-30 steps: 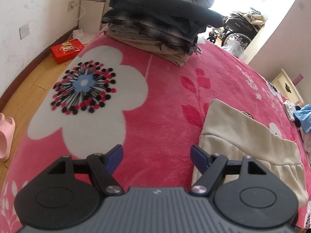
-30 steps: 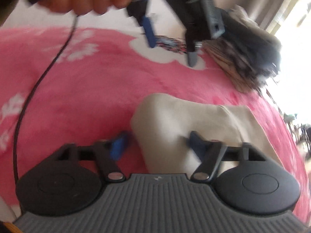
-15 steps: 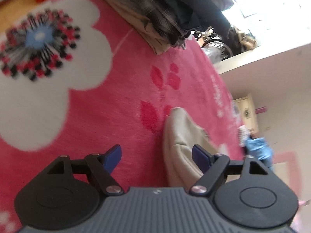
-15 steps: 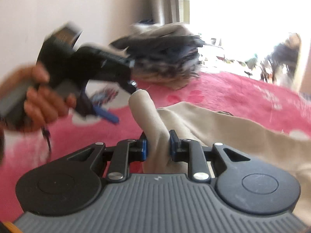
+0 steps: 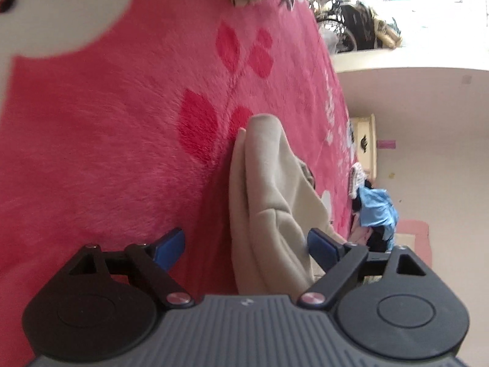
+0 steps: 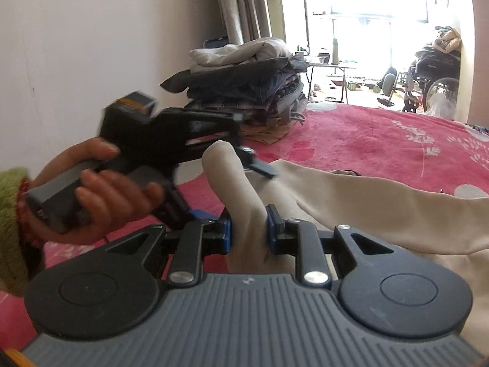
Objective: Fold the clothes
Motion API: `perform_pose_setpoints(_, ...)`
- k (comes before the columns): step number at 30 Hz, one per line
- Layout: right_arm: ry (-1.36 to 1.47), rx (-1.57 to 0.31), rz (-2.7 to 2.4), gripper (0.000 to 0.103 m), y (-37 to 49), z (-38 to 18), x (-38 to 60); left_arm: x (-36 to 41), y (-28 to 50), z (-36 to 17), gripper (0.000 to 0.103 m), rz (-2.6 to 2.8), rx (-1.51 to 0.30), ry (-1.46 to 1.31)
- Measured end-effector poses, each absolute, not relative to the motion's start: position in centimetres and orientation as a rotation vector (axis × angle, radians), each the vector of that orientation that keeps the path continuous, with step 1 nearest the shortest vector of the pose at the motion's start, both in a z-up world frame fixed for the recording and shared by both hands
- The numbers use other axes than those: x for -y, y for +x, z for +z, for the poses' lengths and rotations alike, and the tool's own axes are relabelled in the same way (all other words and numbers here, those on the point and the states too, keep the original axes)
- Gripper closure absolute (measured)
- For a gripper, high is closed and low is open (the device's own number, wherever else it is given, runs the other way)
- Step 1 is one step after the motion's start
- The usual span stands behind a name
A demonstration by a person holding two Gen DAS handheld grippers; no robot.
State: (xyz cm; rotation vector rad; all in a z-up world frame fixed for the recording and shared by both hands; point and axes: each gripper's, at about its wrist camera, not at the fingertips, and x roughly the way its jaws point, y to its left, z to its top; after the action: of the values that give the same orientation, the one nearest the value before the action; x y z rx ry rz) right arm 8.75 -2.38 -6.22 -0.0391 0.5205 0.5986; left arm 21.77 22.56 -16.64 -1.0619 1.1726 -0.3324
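No readable text shows; a small mark on each gripper body stays illegible.

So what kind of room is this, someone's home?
Most likely a bedroom in a home: a fuzzy pink flowered blanket covers what looks like a bed, a tall stack of folded clothes sits on it, and grey curtains hang beside a bright window.

Right tongs (image 6: 248, 232) now pinching garment (image 6: 366, 211)
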Motion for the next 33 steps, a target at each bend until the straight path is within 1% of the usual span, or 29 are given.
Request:
perform_pose_setpoints(3, -0.056, -0.524, 0.603, 0.083, 8.7, -6.4, 2.0, -21.4, 22.9, -16.6, 0.017, -0.337, -1.187, -1.016)
perform_pose_setpoints(4, -0.056, -0.524, 0.603, 0.083, 8.6, -6.4, 2.0, -21.1, 23.1, -16.4, 0.029, -0.330, -1.189, -0.994)
perform_pose_setpoints(5, -0.054, -0.525, 0.603, 0.083, 8.6, -6.4, 2.0, -20.8, 23.3, -16.2, 0.044, -0.323, -1.191, -0.973)
perform_pose_setpoints(6, -0.052, -0.524, 0.602, 0.083, 8.6, -6.3, 2.1, -20.4, 23.4, -16.1, 0.050, -0.325, -1.196, -0.965)
perform_pose_setpoints(7, -0.050, -0.523, 0.601, 0.083, 8.6, -6.2, 2.2, -20.0, 23.5, -16.0, 0.066, -0.326, -1.201, -0.956)
perform_pose_setpoints(8, -0.046, -0.520, 0.599, 0.083, 8.6, -6.1, 2.3, -19.6, 23.5, -15.9, 0.077, -0.327, -1.204, -0.947)
perform_pose_setpoints(9, -0.041, -0.518, 0.596, 0.083, 8.5, -6.0, 2.4, -19.1, 23.6, -15.4, 0.077, -0.324, -1.199, -0.925)
perform_pose_setpoints(11, -0.018, -0.508, 0.586, 0.083, 8.4, -5.6, 3.0, -18.1, 23.7, -13.9, 0.082, -0.313, -1.177, -0.865)
perform_pose_setpoints(13, 0.012, -0.497, 0.574, 0.083, 8.3, -5.1, 3.7, -17.1, 23.7, -12.3, 0.084, -0.308, -1.159, -0.822)
perform_pose_setpoints(20, 0.171, -0.433, 0.499, 0.083, 7.2, -3.1, 7.9, -11.2, 24.1, -5.3, 0.085, -0.308, -1.102, -0.615)
perform_pose_setpoints(24, 0.257, -0.392, 0.438, 0.083, 6.4, -1.9, 11.0, -6.2, 24.1, -1.5, 0.086, -0.341, -1.074, -0.489)
perform_pose_setpoints(28, 0.344, -0.357, 0.364, 0.083, 5.5, -1.1, 15.0, -0.8, 23.9, 1.2, 0.086, -0.392, -1.066, -0.390)
perform_pose_setpoints(33, 0.457, -0.325, 0.256, 0.083, 4.5, -1.0, 20.7, 7.6, 23.9, 1.8, 0.086, -0.444, -1.087, -0.263)
